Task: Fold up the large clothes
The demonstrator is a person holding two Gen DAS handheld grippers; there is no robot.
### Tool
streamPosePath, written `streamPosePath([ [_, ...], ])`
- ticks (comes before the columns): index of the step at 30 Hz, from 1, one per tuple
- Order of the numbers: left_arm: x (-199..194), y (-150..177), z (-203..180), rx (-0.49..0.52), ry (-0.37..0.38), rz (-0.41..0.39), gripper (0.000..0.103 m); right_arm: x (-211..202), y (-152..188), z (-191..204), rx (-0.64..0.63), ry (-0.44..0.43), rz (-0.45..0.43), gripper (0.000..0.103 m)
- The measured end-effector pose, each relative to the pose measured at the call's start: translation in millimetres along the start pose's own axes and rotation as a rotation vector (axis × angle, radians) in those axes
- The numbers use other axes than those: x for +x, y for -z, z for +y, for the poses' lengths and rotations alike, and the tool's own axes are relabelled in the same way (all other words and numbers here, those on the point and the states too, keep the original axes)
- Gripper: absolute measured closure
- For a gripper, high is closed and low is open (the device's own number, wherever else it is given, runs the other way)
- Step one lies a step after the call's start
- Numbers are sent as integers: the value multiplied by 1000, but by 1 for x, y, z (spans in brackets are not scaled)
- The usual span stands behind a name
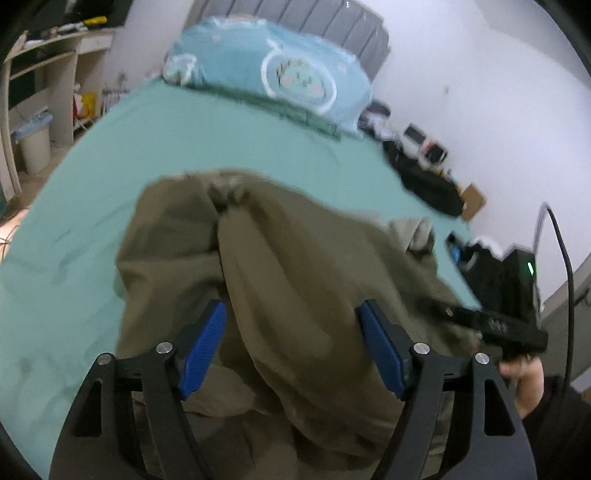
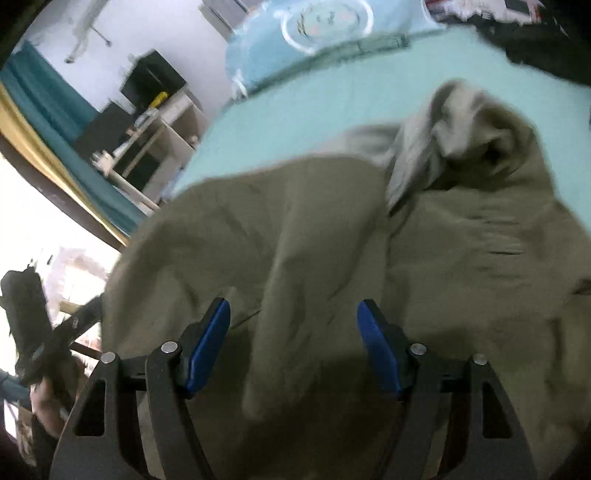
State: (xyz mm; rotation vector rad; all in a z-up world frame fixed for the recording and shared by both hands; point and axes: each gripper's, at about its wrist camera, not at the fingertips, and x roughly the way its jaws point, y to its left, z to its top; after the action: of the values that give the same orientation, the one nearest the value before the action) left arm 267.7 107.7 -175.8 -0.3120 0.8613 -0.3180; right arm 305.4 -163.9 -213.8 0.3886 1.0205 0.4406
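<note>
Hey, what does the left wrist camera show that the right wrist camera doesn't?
Only the left wrist view shows the grey headboard, the bin and the right tongs from the side. Only the right wrist view shows the teal curtain and the garment's pale inner lining. Both show the rumpled olive garment on the green sheet, the blue pillow, and open blue-tipped tongs.

The garment (image 1: 280,280) lies on the bed (image 1: 110,177), pillow (image 1: 266,70) behind.
</note>
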Motion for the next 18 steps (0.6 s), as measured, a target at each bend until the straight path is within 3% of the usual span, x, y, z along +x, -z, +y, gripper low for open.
streamPosePath([
  [3, 15, 7, -2, 8, 15, 41, 25, 25, -14, -15, 78, -50, 2, 31],
  [4, 21, 8, -2, 18, 34, 45, 26, 29, -22, -21, 118, -83, 0, 36],
  [5, 23, 10, -2, 25, 43, 44, 28, 31, -27, -23, 134, -117, -1, 87],
  [6, 28, 11, -2, 32, 59, 44, 46, 33, -37, -25, 126, -102, -6, 101],
  [7, 33, 11, -5, 38, 69, 56, 60, 30, -43, -23, 112, -76, -24, 100],
  [8, 38, 8, -10, 53, 67, 73, 81, 23, -49, -19, 89, -73, -52, 101],
  [9, 39, 4, -14, 73, 75, 60, 91, 12, -60, -14, 47, -38, -95, 101],
  [14, 16, -37, -55, 186, 124, -105, 96, -62, -126, 8, -114, 69, -289, 101],
  [16, 22, -51, -70, 218, 104, -116, 97, -67, -142, 10, -171, 129, -291, 101],
  [18, 45, -53, -74, 212, 96, -60, 97, -50, -146, 6, -207, 194, -239, 101],
])
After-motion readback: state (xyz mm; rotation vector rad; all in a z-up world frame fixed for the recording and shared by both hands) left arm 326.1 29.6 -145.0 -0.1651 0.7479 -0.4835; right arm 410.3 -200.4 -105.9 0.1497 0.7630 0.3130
